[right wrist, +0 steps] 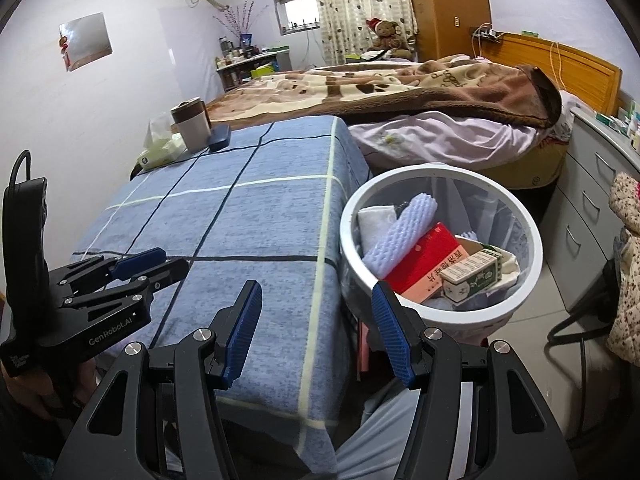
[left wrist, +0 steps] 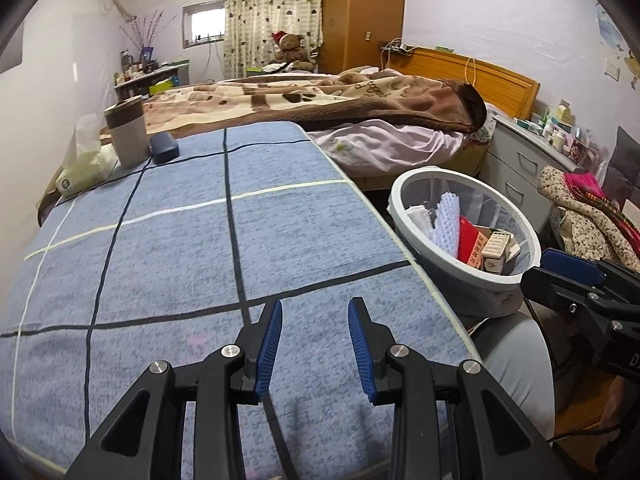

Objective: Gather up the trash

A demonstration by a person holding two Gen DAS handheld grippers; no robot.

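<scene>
A white round trash bin (right wrist: pixel 532 240) stands to the right of the blue checked table (right wrist: pixel 256 216); it also shows in the left wrist view (left wrist: pixel 448 264). It holds a red box (right wrist: pixel 424 260), a green-and-white carton (right wrist: pixel 472 276), a foam net sleeve (right wrist: pixel 400 236) and white paper. My left gripper (left wrist: pixel 315 308) is open and empty, low over the table's near part (left wrist: pixel 180 264). My right gripper (right wrist: pixel 316 292) is open and empty, over the table's right edge beside the bin.
A grey cup (left wrist: pixel 127 132), a dark blue case (left wrist: pixel 164 148) and a tissue pack (left wrist: pixel 82 172) sit at the table's far left corner. A bed with a brown blanket (left wrist: pixel 320 100) lies behind. A grey drawer unit (left wrist: pixel 528 164) stands right of the bin.
</scene>
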